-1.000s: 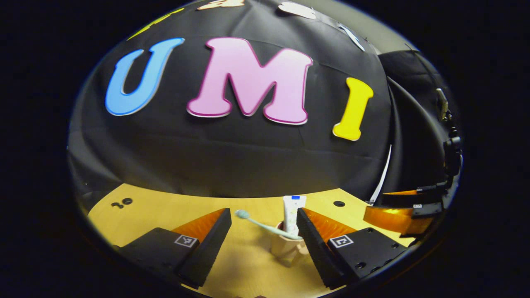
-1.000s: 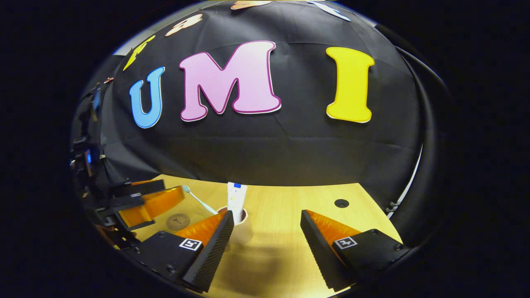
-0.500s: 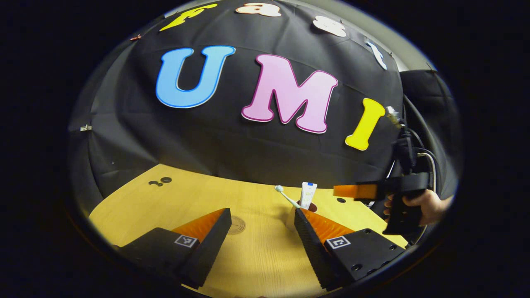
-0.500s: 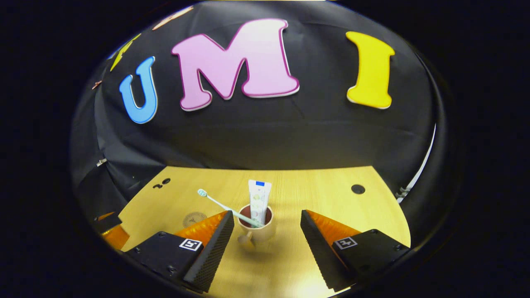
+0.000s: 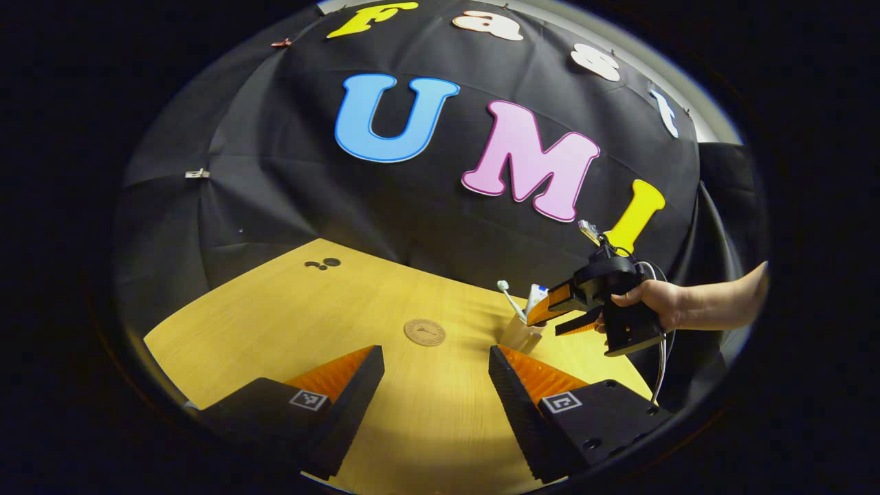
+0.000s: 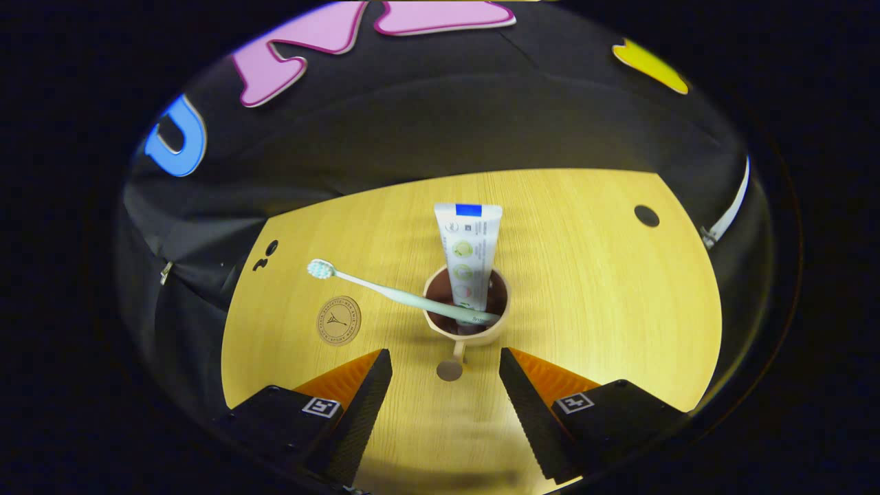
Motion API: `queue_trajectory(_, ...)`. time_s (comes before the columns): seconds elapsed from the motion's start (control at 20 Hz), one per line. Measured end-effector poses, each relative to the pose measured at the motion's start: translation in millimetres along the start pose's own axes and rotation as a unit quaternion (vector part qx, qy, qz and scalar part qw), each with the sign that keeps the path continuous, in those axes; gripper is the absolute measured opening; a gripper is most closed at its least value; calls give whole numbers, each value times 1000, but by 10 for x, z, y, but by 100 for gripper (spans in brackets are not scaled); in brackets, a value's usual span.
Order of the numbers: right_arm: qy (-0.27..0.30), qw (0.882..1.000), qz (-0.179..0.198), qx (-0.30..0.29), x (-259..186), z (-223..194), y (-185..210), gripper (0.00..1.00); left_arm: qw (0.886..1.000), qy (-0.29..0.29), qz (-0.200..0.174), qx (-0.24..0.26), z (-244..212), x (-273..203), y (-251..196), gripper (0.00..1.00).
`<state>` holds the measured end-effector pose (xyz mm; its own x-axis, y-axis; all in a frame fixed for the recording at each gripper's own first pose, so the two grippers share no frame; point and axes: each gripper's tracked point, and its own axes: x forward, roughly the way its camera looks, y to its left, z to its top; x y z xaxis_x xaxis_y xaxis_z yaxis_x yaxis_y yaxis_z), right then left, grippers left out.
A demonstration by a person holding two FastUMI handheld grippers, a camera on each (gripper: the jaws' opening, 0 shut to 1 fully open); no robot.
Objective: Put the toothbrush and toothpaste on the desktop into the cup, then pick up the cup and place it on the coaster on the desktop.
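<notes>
The light wooden tabletop (image 6: 584,289) runs back to the black cloth wall, with bare wood on every side of the things it carries. In the right gripper view its far edge curves along the foot of the cloth; a round dark hole (image 6: 646,216) sits near the far right corner and a pair of small dark holes (image 6: 265,253) near the far left edge. The stretch between the cup and the right edge is open, and so is the strip along the near edge in front of the tools.

The beige plastic cup with a dark inside (image 6: 467,313) stands upright near the middle of the tabletop, its small handle pointing toward the near edge. The white toothpaste tube (image 6: 467,251) stands in it, leaning a little toward the far edge, and the pale green toothbrush (image 6: 385,292) rests across the rim with its bristle head out toward the left. The round brown coaster (image 6: 338,320) lies flat to the left of the cup, apart from it.

The right tool (image 6: 445,392) hovers just short of the cup — its jaws spread wide, holding nothing, the handle lying between them. In the left gripper view a hand (image 5: 653,302) holds this tool beside the cup.

The left tool (image 5: 436,392) hangs over the near left part of the tabletop, spread wide and empty, well back from the coaster.
</notes>
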<state>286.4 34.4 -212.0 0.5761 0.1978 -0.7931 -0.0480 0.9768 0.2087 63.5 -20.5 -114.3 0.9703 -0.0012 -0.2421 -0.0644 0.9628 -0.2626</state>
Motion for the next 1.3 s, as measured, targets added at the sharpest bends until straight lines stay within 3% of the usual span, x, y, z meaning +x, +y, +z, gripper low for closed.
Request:
queue_trajectory(0.3, 62, 997, -32, 16, 444, -118, -61, 96, 999, 8, 49, -10, -22, -164, 461, 97)
queue_trajectory(0.55, 94, 994, -57, 26, 681, -204, -147, 94, 997, 24, 66, -23, -110, -184, 597, 97)
queue_trajectory(0.6, 95, 993, -65, 24, 705, -198, -191, 91, 997, 28, 67, -22, -133, -173, 601, 97)
queue_trajectory(0.65, 97, 992, -72, 25, 743, -202, -240, 81, 997, 32, 67, -22, -150, -170, 590, 98)
queue_trajectory(0.75, 100, 992, -77, 29, 793, -225, -283, 75, 997, 34, 64, -22, -150, -164, 556, 97)
queue_trajectory(0.95, 92, 993, -70, 28, 815, -174, -256, 70, 997, 45, 56, -21, -232, -158, 475, 97)
queue_trajectory(1.1, 87, 994, -68, 15, 868, -188, -200, 35, 997, 51, 52, -14, -262, -119, 456, 97)
queue_trajectory(1.15, 83, 994, -67, 6, 851, -159, -218, 35, 997, 52, 52, -13, -264, -118, 450, 97)
queue_trajectory(1.2, 81, 994, -67, -7, 846, -168, -228, 27, 997, 54, 51, -12, -284, -119, 454, 97)
queue_trajectory(1.3, 78, 995, -62, -23, 877, -191, -233, 30, 997, 59, 52, -14, -328, -124, 469, 97)
